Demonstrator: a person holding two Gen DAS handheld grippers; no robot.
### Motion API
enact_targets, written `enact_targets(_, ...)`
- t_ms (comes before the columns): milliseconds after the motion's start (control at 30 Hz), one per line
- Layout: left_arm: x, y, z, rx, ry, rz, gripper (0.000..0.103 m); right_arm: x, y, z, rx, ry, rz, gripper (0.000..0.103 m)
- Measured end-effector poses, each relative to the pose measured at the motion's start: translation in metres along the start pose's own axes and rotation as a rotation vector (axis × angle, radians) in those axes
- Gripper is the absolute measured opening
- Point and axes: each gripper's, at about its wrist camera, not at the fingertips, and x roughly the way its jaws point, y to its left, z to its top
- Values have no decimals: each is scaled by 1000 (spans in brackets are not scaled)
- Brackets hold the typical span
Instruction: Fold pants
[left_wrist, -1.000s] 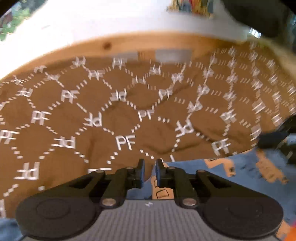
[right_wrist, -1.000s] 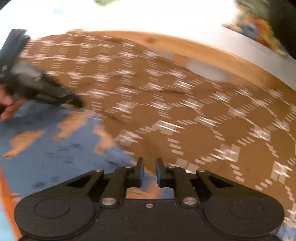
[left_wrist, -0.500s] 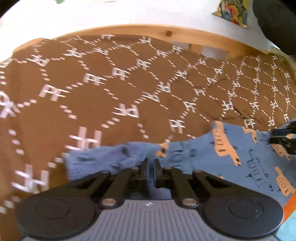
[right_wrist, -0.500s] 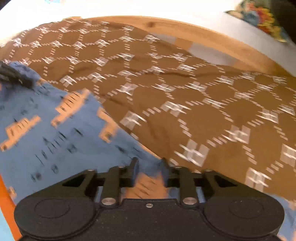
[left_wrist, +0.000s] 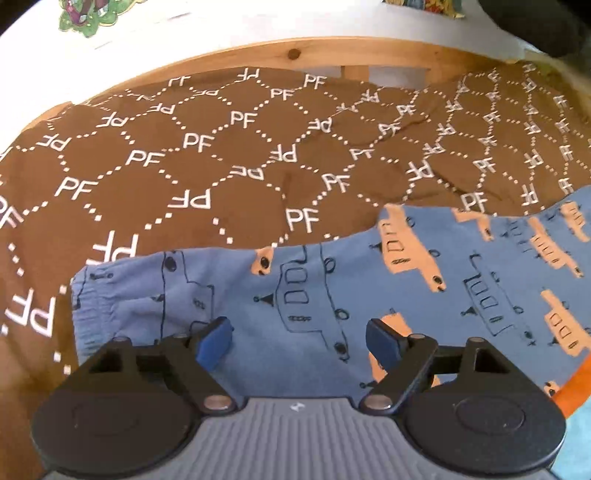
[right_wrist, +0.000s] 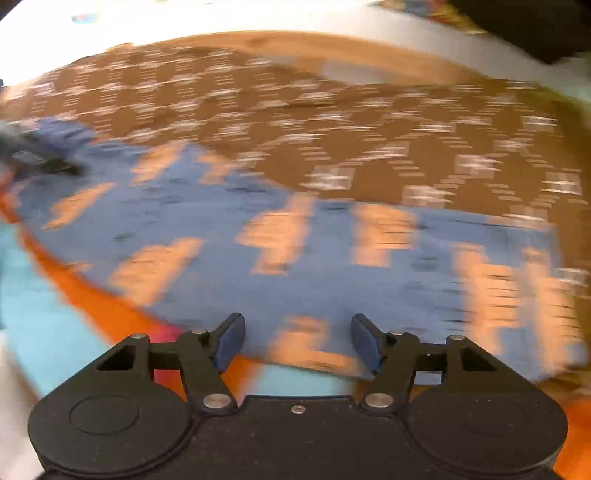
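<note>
The blue pants (left_wrist: 332, 288) with orange and outlined truck prints lie flat on a brown bedspread (left_wrist: 184, 166). Their gathered waistband end (left_wrist: 92, 306) is at the left in the left wrist view. My left gripper (left_wrist: 299, 341) is open and empty just above the pants near that end. In the blurred right wrist view the pants (right_wrist: 295, 240) spread across the middle. My right gripper (right_wrist: 297, 341) is open and empty over their near edge. The left gripper (right_wrist: 33, 151) shows there as a dark blur at the far left.
The brown bedspread (right_wrist: 369, 129) with white PF lettering covers the bed. A wooden bed frame (left_wrist: 295, 55) runs along the far side against a white wall. An orange and light blue cloth (right_wrist: 92, 314) lies under the pants' near edge. A dark shape (left_wrist: 535, 22) is at top right.
Both grippers were shut on the pants' edge and have opened, letting it go. The pants now lie flat on the bedspread. The right gripper is still moving.
</note>
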Motion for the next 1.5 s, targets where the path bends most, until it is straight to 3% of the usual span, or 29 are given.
enact_targets(67,-9,1,-3,-20,-6,16,87,-10,-23,3,45,-32,-132,69)
enact_targets(100,-18,3,-6,-50,-34,12,94,-16,-34,7,86,-54,-150,69)
enact_targets(233,-42,-5,9,-77,-74,-1,98,-47,-50,29,177,-172,-179,82)
enact_targets(400,-90,-42,63,-99,-150,-39,103,-83,-46,59,303,-286,-158,85)
enact_targets(600,-142,-100,89,-89,-174,-128,103,-114,-28,83,306,-264,-115,96)
enact_targets(800,-164,-137,76,-72,-150,-143,103,-141,-33,54,381,-251,-80,99)
enact_targets(900,-167,-143,73,-92,-126,-159,103,-154,-38,42,387,-260,-84,102)
enact_targets(1100,-158,-153,79,-51,-106,-116,103,-151,-46,33,427,-253,-79,102)
enact_targets(1300,-140,-173,89,124,-86,-77,103,-113,-49,36,443,-203,-81,102)
enact_targets(1500,-103,-181,96,126,-83,-189,103,-86,-50,25,425,-208,-106,102)
